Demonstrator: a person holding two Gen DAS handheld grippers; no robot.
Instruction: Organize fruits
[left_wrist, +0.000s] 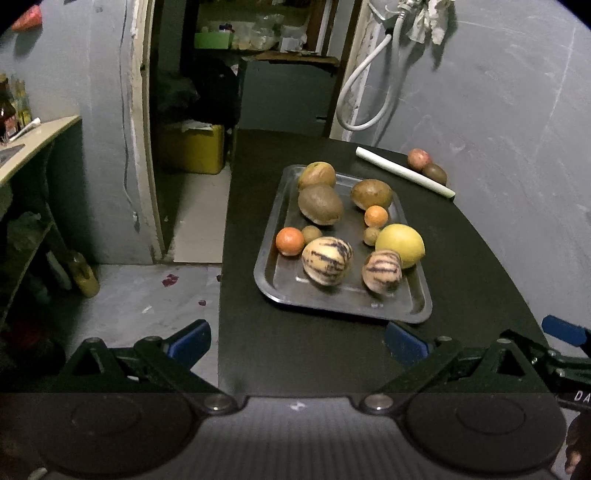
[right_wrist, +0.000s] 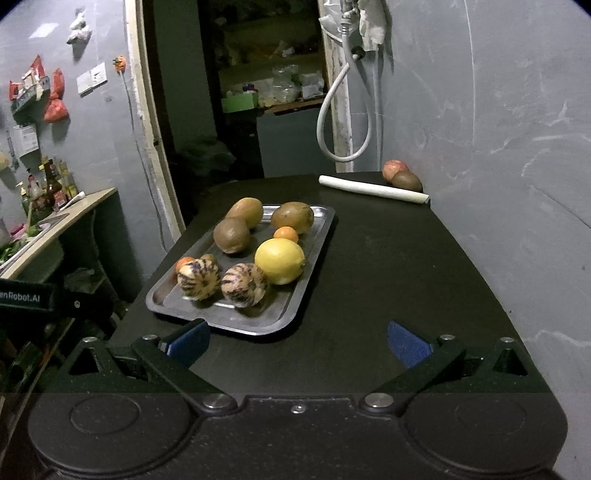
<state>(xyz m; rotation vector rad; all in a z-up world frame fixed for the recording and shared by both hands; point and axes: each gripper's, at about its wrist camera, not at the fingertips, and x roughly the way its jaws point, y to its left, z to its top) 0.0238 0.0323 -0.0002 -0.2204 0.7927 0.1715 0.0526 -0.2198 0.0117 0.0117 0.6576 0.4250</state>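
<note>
A rectangular metal tray with rounded corners and a raised rim is sitting on the matte black tabletop, serving as the landmark here. Inside it, two cream, purple-striped round fruits are lying nearest its front edge, a smooth yellow lemon is resting just behind them, two small glossy oranges are lying mid-tray, and three dull brown oval fruits are filling its far end. Beyond the tray, a white paper roll is lying against a reddish apple and a brown fruit by the grey plastered wall. The left hand-held gripper is hovering before the tray, blue pads spread wide, grasping nothing. The right hand-held gripper is likewise spread apart and unloaded.
</note>
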